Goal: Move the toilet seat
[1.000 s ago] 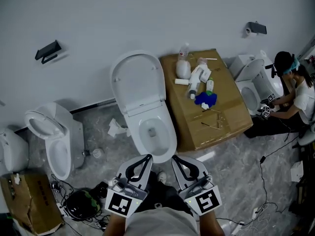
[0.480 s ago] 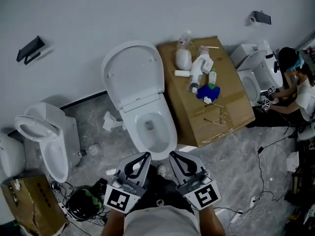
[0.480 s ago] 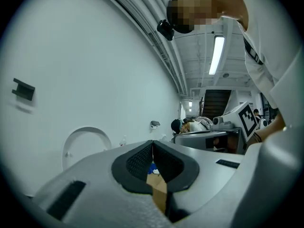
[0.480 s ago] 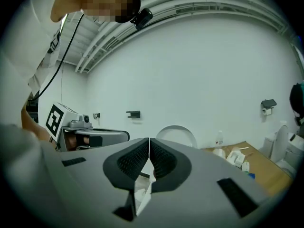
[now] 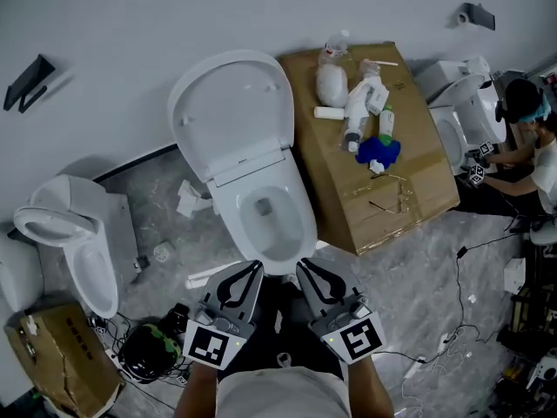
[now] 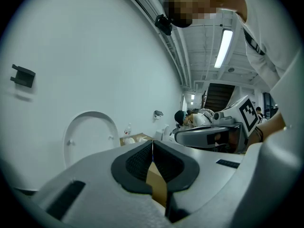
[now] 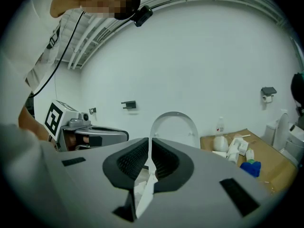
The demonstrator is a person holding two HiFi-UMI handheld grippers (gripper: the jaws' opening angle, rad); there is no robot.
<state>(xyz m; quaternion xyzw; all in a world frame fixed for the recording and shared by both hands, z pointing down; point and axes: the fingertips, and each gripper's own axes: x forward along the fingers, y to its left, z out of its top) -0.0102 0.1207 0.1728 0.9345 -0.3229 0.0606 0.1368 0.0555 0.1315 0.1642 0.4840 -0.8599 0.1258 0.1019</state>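
White toilet seat (image 5: 233, 111) is up, tilted back to wall, 11 o'clock from open bowl (image 5: 305, 226).

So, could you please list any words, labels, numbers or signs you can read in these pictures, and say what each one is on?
No text can be read anywhere.
Markers on the left gripper and right gripper: black-and-white square patterns only, no letters.
Labels on the bottles on the big cardboard box: too small to read.
Any print on the small cardboard box: too blurred to read.
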